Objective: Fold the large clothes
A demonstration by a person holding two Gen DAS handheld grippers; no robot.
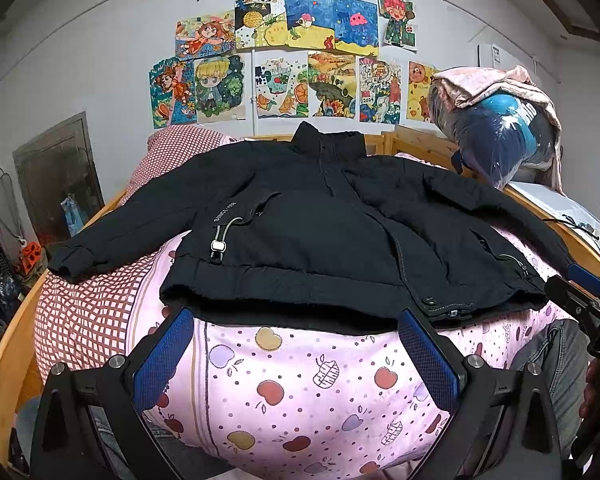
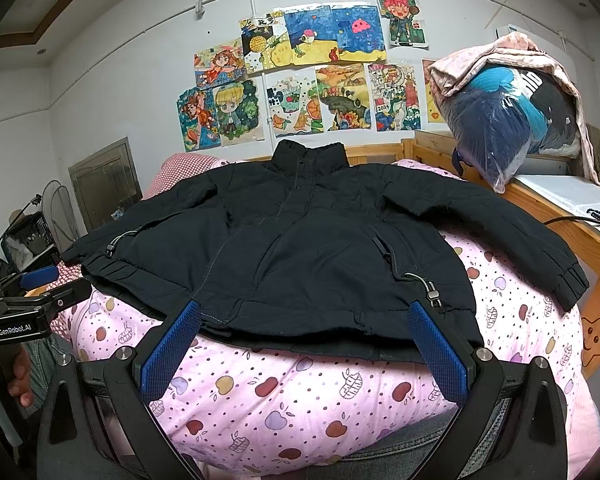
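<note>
A black padded jacket (image 1: 320, 232) lies flat and face up on the pink apple-print bedsheet (image 1: 300, 392), collar towards the wall and both sleeves spread out. In the right wrist view the same jacket (image 2: 300, 252) fills the middle of the bed. My left gripper (image 1: 296, 320) is open, its blue pads just short of the jacket's hem, holding nothing. My right gripper (image 2: 304, 312) is also open at the hem, a little to the right, and empty. The right gripper (image 1: 584, 292) also shows at the right edge of the left wrist view, and the left gripper (image 2: 40, 280) at the left edge of the right wrist view.
A red checked pillow (image 1: 84, 312) lies under the left sleeve. A wooden bed frame (image 2: 580, 236) runs along the right, with a plastic bag of clothes (image 2: 508, 128) on the ledge behind. Drawings (image 1: 292, 60) cover the wall. Clutter and a crate (image 2: 28, 240) stand left of the bed.
</note>
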